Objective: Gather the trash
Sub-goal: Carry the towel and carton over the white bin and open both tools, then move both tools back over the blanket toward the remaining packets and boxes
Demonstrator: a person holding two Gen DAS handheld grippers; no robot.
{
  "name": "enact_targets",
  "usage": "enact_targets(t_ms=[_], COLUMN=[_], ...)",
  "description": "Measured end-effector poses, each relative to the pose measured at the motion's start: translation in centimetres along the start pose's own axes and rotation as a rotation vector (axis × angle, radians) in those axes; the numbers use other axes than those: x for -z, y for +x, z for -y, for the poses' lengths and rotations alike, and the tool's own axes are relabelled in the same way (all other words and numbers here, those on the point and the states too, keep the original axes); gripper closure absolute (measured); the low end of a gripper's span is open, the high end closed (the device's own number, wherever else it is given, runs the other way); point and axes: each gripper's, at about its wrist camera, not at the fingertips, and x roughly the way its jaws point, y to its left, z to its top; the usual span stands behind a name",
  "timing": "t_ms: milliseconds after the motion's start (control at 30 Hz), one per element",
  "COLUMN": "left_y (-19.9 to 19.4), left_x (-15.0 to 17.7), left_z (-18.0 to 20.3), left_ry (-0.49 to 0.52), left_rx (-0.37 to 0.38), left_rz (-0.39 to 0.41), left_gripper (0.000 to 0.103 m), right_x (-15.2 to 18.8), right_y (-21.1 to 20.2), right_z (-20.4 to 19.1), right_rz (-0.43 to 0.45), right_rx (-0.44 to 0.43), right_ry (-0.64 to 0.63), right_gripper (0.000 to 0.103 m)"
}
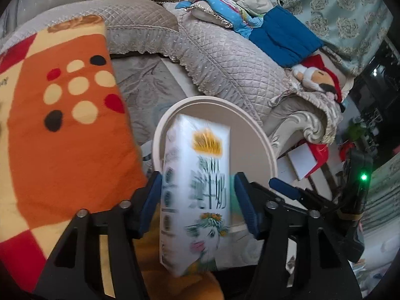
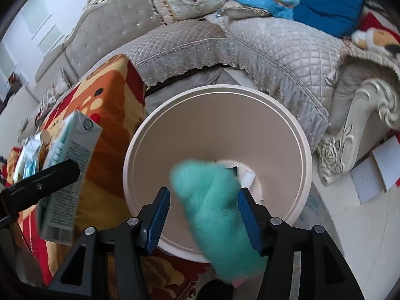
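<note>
Two grippers hung over the bin [image 2: 303, 147]: the left gripper [image 1: 197, 195] loosely straddled a carton [image 1: 197, 192], the right gripper [image 2: 203, 207] loosely straddled a teal object [image 2: 212, 200].

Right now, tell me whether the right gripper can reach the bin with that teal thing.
Probably yes: the right gripper hangs over the open bin, nothing blocking the teal thing.
</note>
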Motion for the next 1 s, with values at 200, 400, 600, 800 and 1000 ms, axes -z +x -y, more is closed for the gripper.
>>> enact_targets(t_ms=[200,400,600,800,1000], left_y=[-0.5,-1.8,-2.6,-3.0,-4.6], left_x=[0.1,0.6,1.2,1.8,2.3], left_z=[-0.2,-0.8,-1.7,-2.2,-3.1], left_ry=[-0.003,-0.001,-0.003,-0.008,-0.018], left_rx=[0.018,-0.032,-0.09,-0.135,-0.182], left_rz=[0.01,0.04,0.07,0.088,0.126], left_gripper=[0.032,0.032,0.032,0.032,0.032], right_x=[0.3,0.6,0.7,0.8,0.8], right_y=[-0.5,-0.9,-1.2,-1.8,-2.4], right_z=[0.8,0.0,-1.7,-2.8,-3.8], right_rz=[0.001,0.005,0.022,0.051,0.075], right_rx=[0.005,0.01,0.023,0.054,0.075], right_ry=[0.025,-0.003,-0.05,-0.07,-0.077], right_gripper=[0.03,0.03,0.03,0.03,0.03])
